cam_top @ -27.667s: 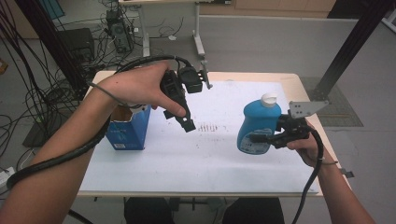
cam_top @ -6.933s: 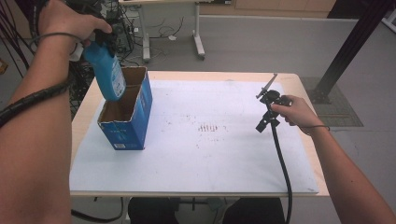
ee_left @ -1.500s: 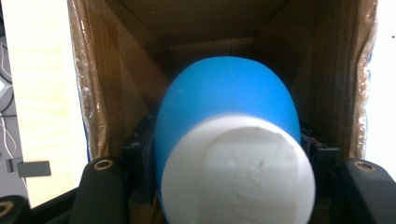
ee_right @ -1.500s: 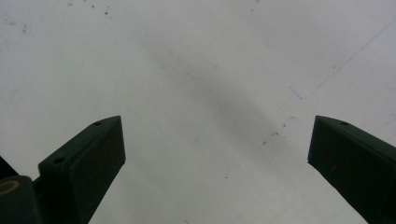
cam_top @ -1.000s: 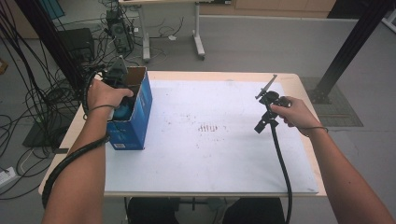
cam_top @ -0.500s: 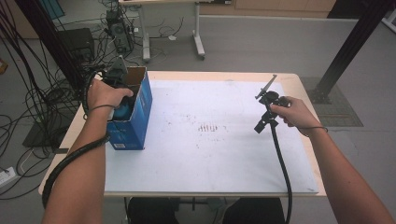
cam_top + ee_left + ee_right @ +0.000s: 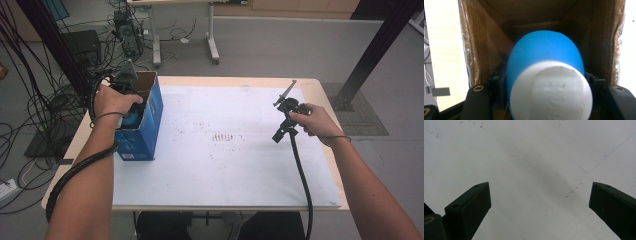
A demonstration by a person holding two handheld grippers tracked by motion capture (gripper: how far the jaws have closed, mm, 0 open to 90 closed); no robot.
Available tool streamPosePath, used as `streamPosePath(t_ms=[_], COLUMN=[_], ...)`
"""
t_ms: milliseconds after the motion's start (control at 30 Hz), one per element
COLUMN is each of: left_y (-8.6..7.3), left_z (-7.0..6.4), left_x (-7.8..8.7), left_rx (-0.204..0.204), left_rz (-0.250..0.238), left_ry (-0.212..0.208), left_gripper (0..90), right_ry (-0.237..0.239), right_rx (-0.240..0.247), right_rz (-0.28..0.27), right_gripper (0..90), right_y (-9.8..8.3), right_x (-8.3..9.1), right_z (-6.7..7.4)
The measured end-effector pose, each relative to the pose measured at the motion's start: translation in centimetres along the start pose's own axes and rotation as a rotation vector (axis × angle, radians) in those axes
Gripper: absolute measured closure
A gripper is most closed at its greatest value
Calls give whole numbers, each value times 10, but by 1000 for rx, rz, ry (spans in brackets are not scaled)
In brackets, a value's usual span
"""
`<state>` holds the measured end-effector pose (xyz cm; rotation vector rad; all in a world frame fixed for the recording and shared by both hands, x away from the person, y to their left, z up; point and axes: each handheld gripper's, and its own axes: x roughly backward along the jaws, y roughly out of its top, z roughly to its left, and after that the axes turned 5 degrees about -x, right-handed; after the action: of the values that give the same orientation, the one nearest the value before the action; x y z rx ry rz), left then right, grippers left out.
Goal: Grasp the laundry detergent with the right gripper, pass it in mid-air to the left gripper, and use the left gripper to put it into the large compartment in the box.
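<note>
While inside box (image 7: 486, 30), bottle (image 7: 544, 55) between left claw (image 7: 544, 85) pads

The left gripper (image 7: 131, 95) reaches down into the blue box (image 7: 145, 131), while the right gripper (image 7: 280, 132) hovers over the white mat (image 7: 220, 165).

Smooth blue plastic bottle (image 7: 545, 57) with matt white cap (image 7: 551, 91), rough brown cardboard box (image 7: 474, 45) with glossy blue outside, matt black, probably plastic jaws, scuffed white table cover (image 7: 235, 165)
</note>
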<state>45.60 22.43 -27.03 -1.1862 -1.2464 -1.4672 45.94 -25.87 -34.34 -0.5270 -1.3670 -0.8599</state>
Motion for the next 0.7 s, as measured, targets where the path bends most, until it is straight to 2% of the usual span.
streamPosePath(t_ms=[400, 700], left_y=[0, -1], left_z=[-1, 1], left_x=[0, -2], left_rx=[4, 16], left_rz=[-3, -8], left_ry=[-1, -27], left_gripper=[375, 371], right_ry=[2, 5], right_rx=[0, -1], right_rz=[0, 3], right_gripper=[38, 38], right_y=[0, 0], right_x=[0, 0], right_z=[0, -1])
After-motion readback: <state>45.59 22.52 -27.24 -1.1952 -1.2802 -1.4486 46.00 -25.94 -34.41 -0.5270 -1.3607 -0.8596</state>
